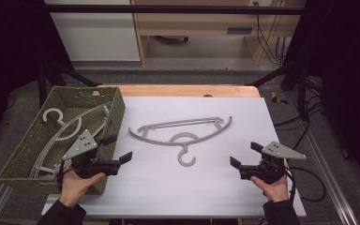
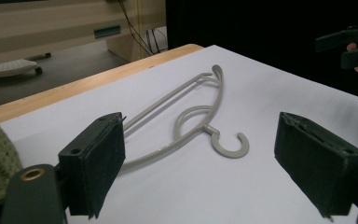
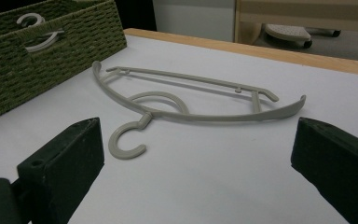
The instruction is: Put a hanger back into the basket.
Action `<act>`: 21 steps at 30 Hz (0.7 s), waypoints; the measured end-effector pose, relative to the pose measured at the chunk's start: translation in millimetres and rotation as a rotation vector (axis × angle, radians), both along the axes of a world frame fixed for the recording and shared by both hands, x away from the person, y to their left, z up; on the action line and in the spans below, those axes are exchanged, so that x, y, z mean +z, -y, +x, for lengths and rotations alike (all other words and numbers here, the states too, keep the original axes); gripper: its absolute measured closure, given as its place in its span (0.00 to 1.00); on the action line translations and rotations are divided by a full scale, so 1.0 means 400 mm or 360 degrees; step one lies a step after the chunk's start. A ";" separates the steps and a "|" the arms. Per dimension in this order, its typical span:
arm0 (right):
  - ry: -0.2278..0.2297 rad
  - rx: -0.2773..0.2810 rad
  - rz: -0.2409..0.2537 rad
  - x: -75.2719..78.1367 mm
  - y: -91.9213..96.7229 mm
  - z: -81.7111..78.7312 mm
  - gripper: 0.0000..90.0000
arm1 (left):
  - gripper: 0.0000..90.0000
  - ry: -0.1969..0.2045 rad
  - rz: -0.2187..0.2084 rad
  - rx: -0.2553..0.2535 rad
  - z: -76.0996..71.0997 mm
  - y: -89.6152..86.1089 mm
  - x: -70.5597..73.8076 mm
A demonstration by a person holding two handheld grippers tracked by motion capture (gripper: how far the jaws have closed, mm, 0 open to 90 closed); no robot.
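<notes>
While both jaws stand spread and empty, grey hanger (image 1: 183, 132) lies flat between left gripper (image 1: 117, 149) and right gripper (image 1: 246, 155), touching neither.

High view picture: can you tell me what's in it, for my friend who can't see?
A grey plastic hanger lies flat on a white table, hook toward the person. Two hands hold open black grippers either side of it, the left gripper and the right gripper, neither touching it. A green woven basket at the left holds more hangers.
</notes>
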State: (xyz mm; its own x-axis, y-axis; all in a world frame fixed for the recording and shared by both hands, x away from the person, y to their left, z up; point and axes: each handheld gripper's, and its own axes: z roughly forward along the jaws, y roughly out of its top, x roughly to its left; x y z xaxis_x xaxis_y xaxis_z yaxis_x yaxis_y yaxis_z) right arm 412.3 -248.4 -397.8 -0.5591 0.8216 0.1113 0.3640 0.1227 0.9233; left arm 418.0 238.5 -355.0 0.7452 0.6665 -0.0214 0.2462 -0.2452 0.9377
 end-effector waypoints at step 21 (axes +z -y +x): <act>-0.0070 0.0028 -0.0026 -0.021 -0.074 0.041 0.13 | 0.86 -0.0067 0.0108 -0.0063 -0.014 0.062 -0.067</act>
State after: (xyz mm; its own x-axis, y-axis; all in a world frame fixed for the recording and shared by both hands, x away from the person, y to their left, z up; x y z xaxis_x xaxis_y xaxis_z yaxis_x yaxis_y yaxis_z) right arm 428.8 -218.7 -406.1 -0.5683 0.8136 0.1226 0.4016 0.1443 0.9044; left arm 412.4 213.6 -381.7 0.7703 0.6376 -0.0088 0.2738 -0.3182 0.9076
